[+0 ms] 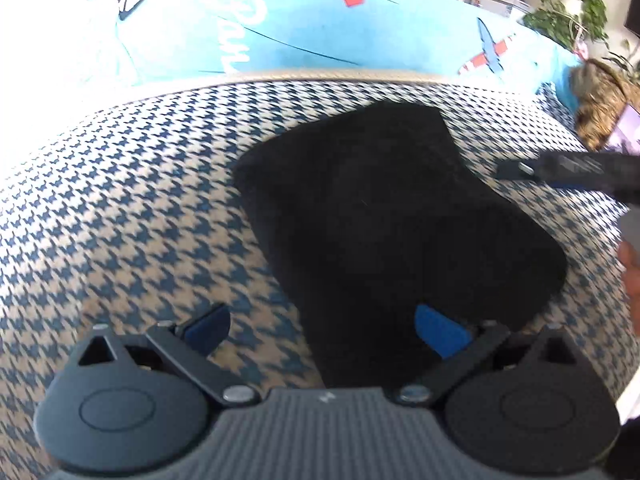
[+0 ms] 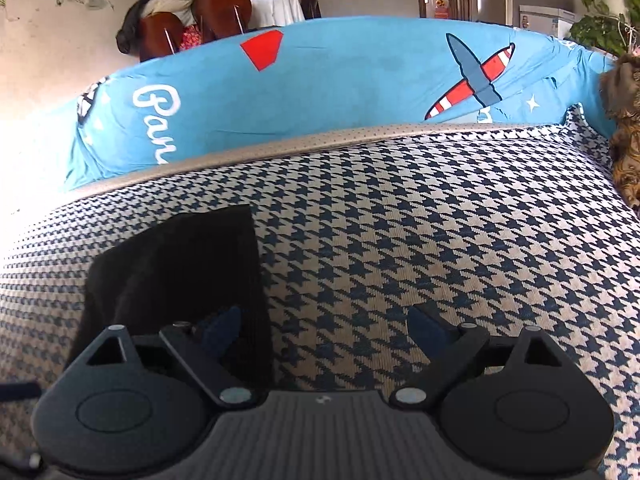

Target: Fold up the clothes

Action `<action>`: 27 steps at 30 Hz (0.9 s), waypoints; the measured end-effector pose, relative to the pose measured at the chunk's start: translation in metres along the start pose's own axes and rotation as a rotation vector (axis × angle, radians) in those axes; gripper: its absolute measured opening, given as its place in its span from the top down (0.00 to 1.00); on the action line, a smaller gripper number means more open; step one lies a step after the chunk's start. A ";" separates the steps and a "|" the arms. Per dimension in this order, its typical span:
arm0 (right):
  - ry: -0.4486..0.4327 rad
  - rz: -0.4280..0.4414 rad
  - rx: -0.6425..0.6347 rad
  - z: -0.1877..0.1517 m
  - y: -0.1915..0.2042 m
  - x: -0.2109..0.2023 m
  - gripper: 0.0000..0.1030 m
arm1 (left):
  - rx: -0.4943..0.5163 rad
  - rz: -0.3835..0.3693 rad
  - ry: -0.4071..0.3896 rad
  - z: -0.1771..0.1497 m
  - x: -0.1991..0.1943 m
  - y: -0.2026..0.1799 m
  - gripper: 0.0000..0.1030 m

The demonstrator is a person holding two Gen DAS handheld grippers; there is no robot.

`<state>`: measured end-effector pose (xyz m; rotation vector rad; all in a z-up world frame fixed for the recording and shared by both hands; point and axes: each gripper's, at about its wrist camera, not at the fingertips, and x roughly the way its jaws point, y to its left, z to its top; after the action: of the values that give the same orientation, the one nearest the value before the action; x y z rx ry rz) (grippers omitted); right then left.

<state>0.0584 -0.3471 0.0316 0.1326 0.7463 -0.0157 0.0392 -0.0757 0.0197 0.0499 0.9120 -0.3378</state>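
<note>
1. A black cloth (image 1: 384,216) lies flat on a cushion with a blue-and-cream houndstooth cover (image 1: 132,208). In the left wrist view it fills the middle and runs down to 6 o'clock. What kind of clothing it is cannot be told.
2. In the right wrist view the same black cloth (image 2: 180,272) sits at about 8 o'clock, with a straight edge on its right side.
3. The left gripper (image 1: 324,328) is wide open. Its blue fingertips (image 1: 436,328) stand far apart. One is over the cloth's edge and the other is over the houndstooth cover. It holds nothing.
4. The right gripper (image 2: 324,328) is wide open too. Its left fingertip (image 2: 222,326) is over the cloth and the other is over the bare cover. It holds nothing.
5. In the left wrist view the right gripper (image 1: 560,170) shows as a dark blur at 3 o'clock, just beside the cloth.
6. Behind the cushion, at 12 o'clock, lies a bright blue sheet (image 2: 340,88) with a red-and-white airplane (image 2: 472,76) and white letters.
7. A furry brown animal (image 2: 624,136) sits at 3 o'clock.
8. A green plant (image 1: 568,12) is at 1 o'clock, far back.
</note>
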 end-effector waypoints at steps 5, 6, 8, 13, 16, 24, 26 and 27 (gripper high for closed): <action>0.037 0.062 0.015 -0.010 -0.003 -0.015 0.11 | 0.006 0.016 0.010 -0.001 0.008 0.000 0.00; 0.048 0.070 0.010 -0.013 -0.003 -0.017 0.11 | 0.013 0.019 0.017 -0.001 0.010 0.000 0.00; 0.069 0.056 -0.022 -0.018 -0.001 -0.017 0.11 | 0.019 0.024 0.026 -0.002 0.012 0.001 0.00; 0.122 0.007 -0.070 -0.028 -0.005 -0.008 0.11 | 0.036 0.031 0.027 -0.003 0.015 0.001 0.00; 0.116 -0.016 -0.080 -0.029 -0.008 -0.009 0.11 | 0.034 0.027 0.026 -0.004 0.014 0.001 0.00; 0.088 -0.084 -0.030 -0.030 -0.017 -0.026 0.17 | 0.036 0.023 0.030 -0.008 0.012 0.002 0.00; 0.071 -0.052 -0.002 -0.032 -0.019 -0.036 0.17 | 0.036 0.020 0.029 -0.008 0.012 0.003 0.00; 0.063 -0.036 0.012 -0.034 -0.020 -0.041 0.17 | 0.037 0.020 0.028 -0.008 0.012 0.003 0.00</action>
<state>0.0043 -0.3643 0.0328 0.1318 0.8118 -0.0500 0.0405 -0.0751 0.0047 0.0980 0.9329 -0.3357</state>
